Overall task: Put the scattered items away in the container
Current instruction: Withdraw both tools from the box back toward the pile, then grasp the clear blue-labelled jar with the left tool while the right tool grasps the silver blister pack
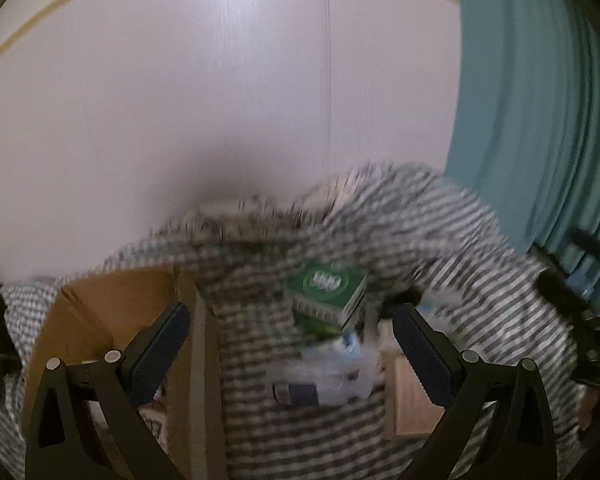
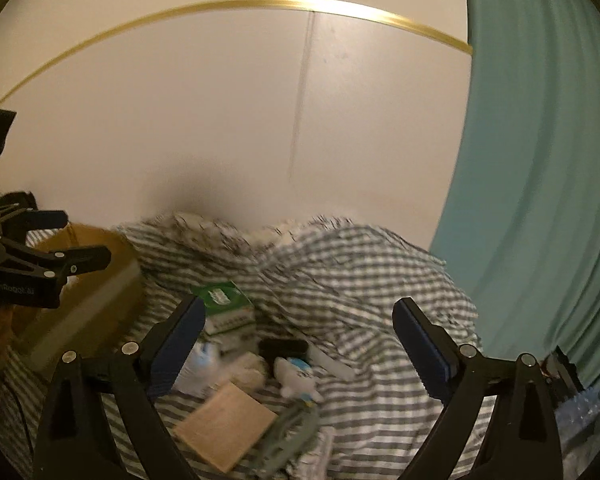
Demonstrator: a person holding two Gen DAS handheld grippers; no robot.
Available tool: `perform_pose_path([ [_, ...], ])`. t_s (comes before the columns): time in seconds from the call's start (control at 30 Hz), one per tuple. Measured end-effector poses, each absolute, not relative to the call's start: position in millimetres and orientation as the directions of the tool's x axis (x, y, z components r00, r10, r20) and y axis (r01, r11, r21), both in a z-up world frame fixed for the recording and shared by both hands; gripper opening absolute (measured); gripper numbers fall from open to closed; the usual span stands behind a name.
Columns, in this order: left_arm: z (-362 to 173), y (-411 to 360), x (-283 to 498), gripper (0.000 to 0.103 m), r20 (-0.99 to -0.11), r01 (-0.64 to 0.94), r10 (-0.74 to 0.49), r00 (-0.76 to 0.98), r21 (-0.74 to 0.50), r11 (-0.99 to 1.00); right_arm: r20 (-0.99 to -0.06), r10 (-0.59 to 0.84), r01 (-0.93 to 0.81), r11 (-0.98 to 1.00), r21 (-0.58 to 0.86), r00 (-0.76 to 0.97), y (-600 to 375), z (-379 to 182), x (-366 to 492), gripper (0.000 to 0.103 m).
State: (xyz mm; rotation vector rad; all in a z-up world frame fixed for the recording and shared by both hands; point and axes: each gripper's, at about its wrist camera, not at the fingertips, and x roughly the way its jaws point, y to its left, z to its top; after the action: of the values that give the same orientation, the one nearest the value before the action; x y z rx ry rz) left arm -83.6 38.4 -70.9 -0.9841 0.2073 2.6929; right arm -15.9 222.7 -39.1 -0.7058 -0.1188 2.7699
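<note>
I'm hovering both grippers, left gripper (image 1: pixel 290 350) and right gripper (image 2: pixel 300 346), jaws spread empty over bed clutter; green box (image 2: pixel 224 306) beside cardboard box (image 2: pixel 96 280). Blur risks misgrabbing bedding.

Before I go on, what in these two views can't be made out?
- Cardboard box interior: left wrist view, cut off by the left gripper fingers and a flap.
- Green carton lettering: both views, motion blur.
- Small white items on the striped bedding: right wrist view, blurred; what they are is unclear.
- Grey object beside the tan flat box: blurred, partly overlapped.
</note>
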Motion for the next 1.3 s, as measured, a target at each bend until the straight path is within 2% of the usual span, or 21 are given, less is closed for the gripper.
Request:
perform_pose_path([
  [0.07,-91.4,46.8,-88.3,0.103,-0.691,-0.294,0.171,-0.702,0.063,-0.954,-0.479,0.294,-0.251,-0.956,-0.154,-0.827,231.7,-51.1,-18.5,0.095],
  [0.27,-132.4,58.9,-97.3,0.103,-0.734,-0.331,0.184,-0.653,0.059,-0.942,-0.567,0.3,-0.254,-0.954,-0.161,-0.767,252.0,-89.4,-20.2,0.095],
  [0.43,-160.4,52.0,-111.3,0.103,-0.774,-0.296,0.154,-0.614,0.045,-0.954,-0.653,0.29,-0.264,-0.954,-0.14,-0.699,266.1,-128.3,-15.0,0.093],
  [0.63,-187.7,48.5,-117.9,0.103,-0.809,-0.314,0.157,-0.566,0.035,-0.949,-0.765,0.25,-0.259,-0.959,-0.113,-0.593,277.4,-176.1,-7.5,0.074],
  [0.8,-206.4,53.4,-126.9,0.103,-0.839,-0.332,0.163,-0.518,0.022,-0.943,-0.823,0.209,-0.27,-0.96,-0.071,-0.527,290.6,-199.5,-10.5,0.05],
  [0.9,-215.2,54.6,-132.2,0.103,-0.852,-0.337,0.169,-0.496,0.009,-0.942,-0.852,0.173,-0.278,-0.96,-0.034,-0.493,296.9,-208.3,-13.4,0.042],
  [1.1,-227.6,53.9,-144.7,0.103,-0.874,-0.32,0.191,-0.447,-0.043,-0.947,-0.871,0.112,-0.286,-0.957,0.034,-0.479,306.1,-216.3,-14.7,0.042],
  [1.27,-242.0,55.3,-155.4,0.103,-0.896,-0.319,0.203,-0.394,-0.074,-0.945,-0.877,0.0,-0.292,-0.943,0.159,-0.48,314.9,-220.6,-15.9,0.044],
  [1.3,-243.8,53.6,-156.4,0.1,-0.899,-0.313,0.207,-0.386,-0.083,-0.946,-0.878,-0.007,-0.296,-0.94,0.169,-0.479,314.5,-221.1,-17.3,0.044],
])
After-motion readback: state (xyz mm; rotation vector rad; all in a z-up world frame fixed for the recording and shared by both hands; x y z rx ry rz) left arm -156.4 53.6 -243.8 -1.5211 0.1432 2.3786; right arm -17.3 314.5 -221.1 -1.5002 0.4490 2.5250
